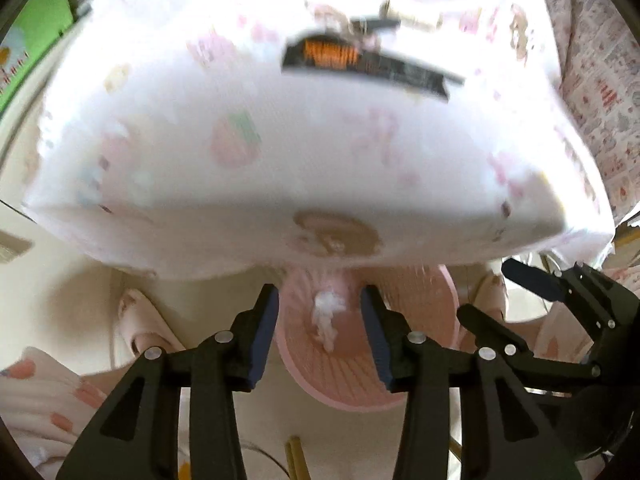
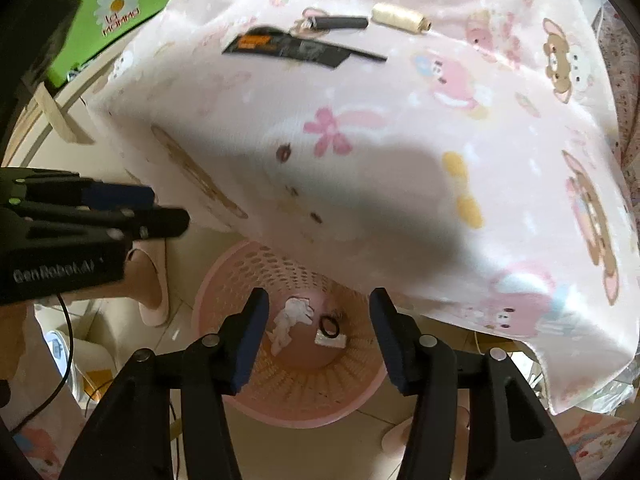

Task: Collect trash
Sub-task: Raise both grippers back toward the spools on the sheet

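A pink slotted waste basket [image 2: 296, 420] stands on the floor below the table's front edge. In it lie a crumpled white tissue [image 2: 292, 320], a black ring [image 2: 330, 326] and a small white scrap [image 2: 330, 340]. My right gripper [image 2: 318, 300] hangs open above the basket with nothing between its fingers. My left gripper [image 1: 320, 296] is also open and empty over the same basket [image 1: 352, 404], where the tissue [image 1: 328, 320] shows. Each view shows the other gripper: the left one [image 2: 170, 208] on the left, the right one [image 1: 500, 296] on the right.
The table wears a pink cartoon-print cloth [image 2: 360, 140]. At its far side lie a black and orange wrapper [image 2: 280, 46], a black cylinder [image 2: 340, 23] and a cream thread spool [image 2: 400, 18]. A green box [image 2: 120, 0] stands at far left. A pink slipper [image 2: 152, 280] sits beside the basket.
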Demonstrator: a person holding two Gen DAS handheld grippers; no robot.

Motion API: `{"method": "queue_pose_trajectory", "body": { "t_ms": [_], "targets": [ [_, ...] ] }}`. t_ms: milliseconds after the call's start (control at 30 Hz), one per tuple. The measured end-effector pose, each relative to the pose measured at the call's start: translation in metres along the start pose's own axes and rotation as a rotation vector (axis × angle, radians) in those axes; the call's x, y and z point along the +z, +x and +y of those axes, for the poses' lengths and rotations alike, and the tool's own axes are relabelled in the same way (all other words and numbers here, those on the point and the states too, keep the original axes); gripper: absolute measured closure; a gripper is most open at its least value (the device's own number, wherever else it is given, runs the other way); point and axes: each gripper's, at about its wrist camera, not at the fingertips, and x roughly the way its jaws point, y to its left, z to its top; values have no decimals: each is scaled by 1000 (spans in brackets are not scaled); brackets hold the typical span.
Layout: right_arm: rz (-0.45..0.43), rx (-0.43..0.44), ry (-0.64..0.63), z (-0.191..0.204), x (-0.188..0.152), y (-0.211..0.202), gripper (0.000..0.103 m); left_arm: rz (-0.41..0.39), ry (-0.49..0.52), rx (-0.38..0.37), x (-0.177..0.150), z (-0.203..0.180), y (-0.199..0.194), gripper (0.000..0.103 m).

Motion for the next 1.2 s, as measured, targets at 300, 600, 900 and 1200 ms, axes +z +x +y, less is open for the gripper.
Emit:
{"method": "queue_pose_trajectory", "body": {
  "t_ms": [300, 600, 900, 1200],
  "targets": [
    [-144, -26, 3, -5, 8, -37, 40, -234, 56, 64, 0, -9, -45, 50],
    [-263, 6, 37, -8, 7, -76, 39, -373, -1, 57, 1, 2, -83, 46],
    [-443, -53, 65, -11, 7, -116, 29, -519, 20, 115, -2, -4, -105, 36],
    [-474, -135, 90, -28, 14, -118, 20, -555, 8, 119, 9, -4, -112, 20]
  ]
}}
